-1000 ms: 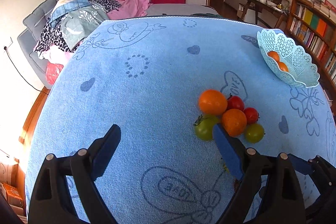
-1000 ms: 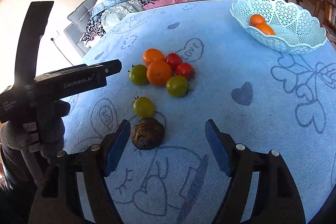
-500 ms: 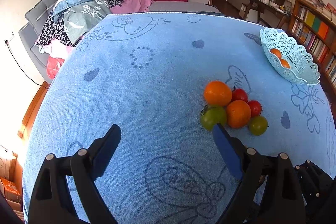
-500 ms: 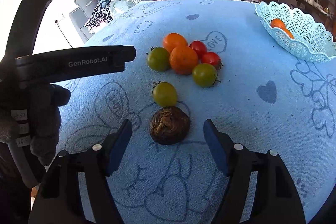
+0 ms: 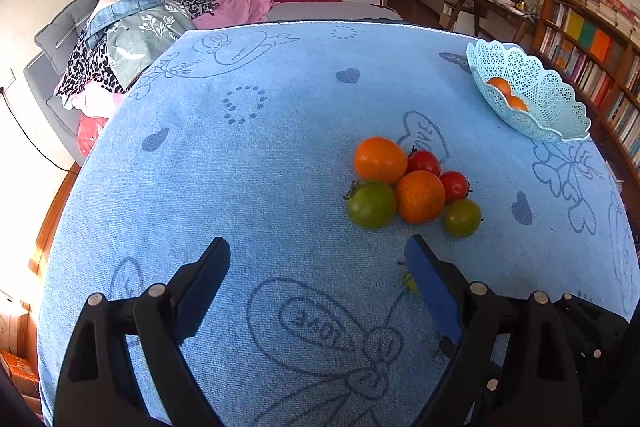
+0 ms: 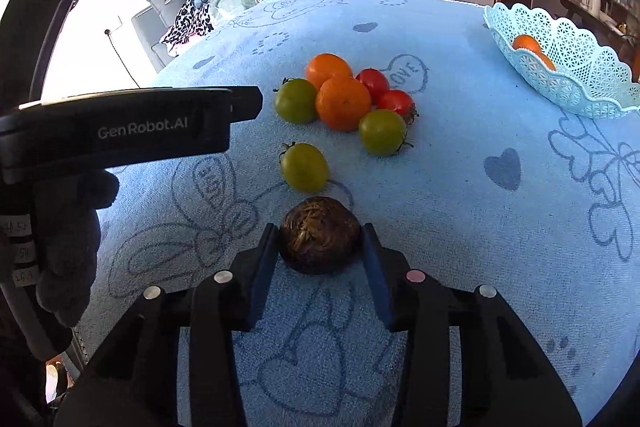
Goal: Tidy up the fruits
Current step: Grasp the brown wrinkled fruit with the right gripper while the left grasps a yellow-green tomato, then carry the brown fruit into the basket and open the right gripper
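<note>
A brown rough round fruit (image 6: pixel 320 241) lies on the blue cloth (image 6: pixel 460 227) between the pads of my right gripper (image 6: pixel 320 231). Its jaws are closing, and both pads touch the fruit's sides. Just beyond sits a lone green tomato (image 6: pixel 305 167). Farther off is a cluster of two oranges (image 6: pixel 342 103), two red tomatoes (image 6: pixel 374 81) and two green tomatoes (image 6: pixel 382 131). My left gripper (image 5: pixel 316 247) stands open over bare cloth, short of that cluster (image 5: pixel 418 197). A light blue lace basket (image 6: pixel 576 67) at the right holds oranges (image 6: pixel 526 43).
The left gripper's black body (image 6: pixel 120 127) and a gloved hand (image 6: pixel 68 239) fill the left of the right wrist view. Beyond the table are a sofa piled with clothes (image 5: pixel 152 27), a desk (image 5: pixel 492 3) and bookshelves (image 5: pixel 592 59).
The right gripper's jaws came in from wide apart to both sides of the brown fruit, which now sits between the pads. The left gripper stayed open and hardly moved.
</note>
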Tool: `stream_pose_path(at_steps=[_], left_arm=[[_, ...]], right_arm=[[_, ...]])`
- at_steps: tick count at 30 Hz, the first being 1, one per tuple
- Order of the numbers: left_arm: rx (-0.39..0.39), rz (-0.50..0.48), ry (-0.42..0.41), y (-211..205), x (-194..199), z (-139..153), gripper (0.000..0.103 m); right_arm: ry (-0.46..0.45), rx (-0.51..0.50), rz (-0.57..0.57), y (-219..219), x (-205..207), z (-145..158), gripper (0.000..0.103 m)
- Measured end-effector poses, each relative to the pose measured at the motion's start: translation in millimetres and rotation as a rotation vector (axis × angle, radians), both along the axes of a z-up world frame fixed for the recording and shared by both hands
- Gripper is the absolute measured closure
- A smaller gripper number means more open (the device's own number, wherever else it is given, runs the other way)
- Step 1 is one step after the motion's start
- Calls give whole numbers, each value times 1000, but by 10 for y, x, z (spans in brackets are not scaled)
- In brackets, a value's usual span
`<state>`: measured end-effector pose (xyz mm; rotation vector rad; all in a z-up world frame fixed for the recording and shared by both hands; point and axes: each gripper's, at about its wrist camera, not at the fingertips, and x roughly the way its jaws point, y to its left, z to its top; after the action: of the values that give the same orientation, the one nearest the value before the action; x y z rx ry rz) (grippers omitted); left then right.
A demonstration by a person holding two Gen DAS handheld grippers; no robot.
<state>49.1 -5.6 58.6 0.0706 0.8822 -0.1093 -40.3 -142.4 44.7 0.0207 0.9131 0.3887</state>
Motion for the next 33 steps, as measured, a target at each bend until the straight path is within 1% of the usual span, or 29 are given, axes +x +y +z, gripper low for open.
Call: stream_pose_path(at_steps=[7,12,14,16,20,22,23,25,26,27,28,33], left_arm=[[-2,-51,16,-213,-69,-78,15],[2,-87,24,-379,-94,-126,15],[4,-100,29,-436,-89,-152,18],[5,-110,40,-480,-74,-193,25],[9,-118,62,-538,-63,-276,36],[8,-120,68,-545,-58,-307,48],[7,-121,72,-545,-57,-318,50],[-1,-128,77,-549,-69,-340,60],[-5,-135,76,-556,-79,-346,63],[-5,-142,73,-565,-94,-348,68],[-5,-148,67,-576,-108,-345,71],[-19,-166,36,-591,-145,-287,72]], right_arm=[[3,-15,-76,-332,-117,2,59],[9,4,-143,-595,-140,-1,59],[16,20,-159,-666,-124,1,59],[15,25,-163,-692,-125,1,59],[14,31,-161,-697,-143,-1,59],[15,37,-162,-698,-148,-6,59],[15,39,-163,-694,-144,-7,59],[15,43,-163,-701,-147,-8,59],[15,44,-163,-703,-148,-8,59],[15,45,-163,-706,-150,-7,59],[15,46,-164,-703,-144,-7,59],[13,52,-167,-712,-150,0,59]])
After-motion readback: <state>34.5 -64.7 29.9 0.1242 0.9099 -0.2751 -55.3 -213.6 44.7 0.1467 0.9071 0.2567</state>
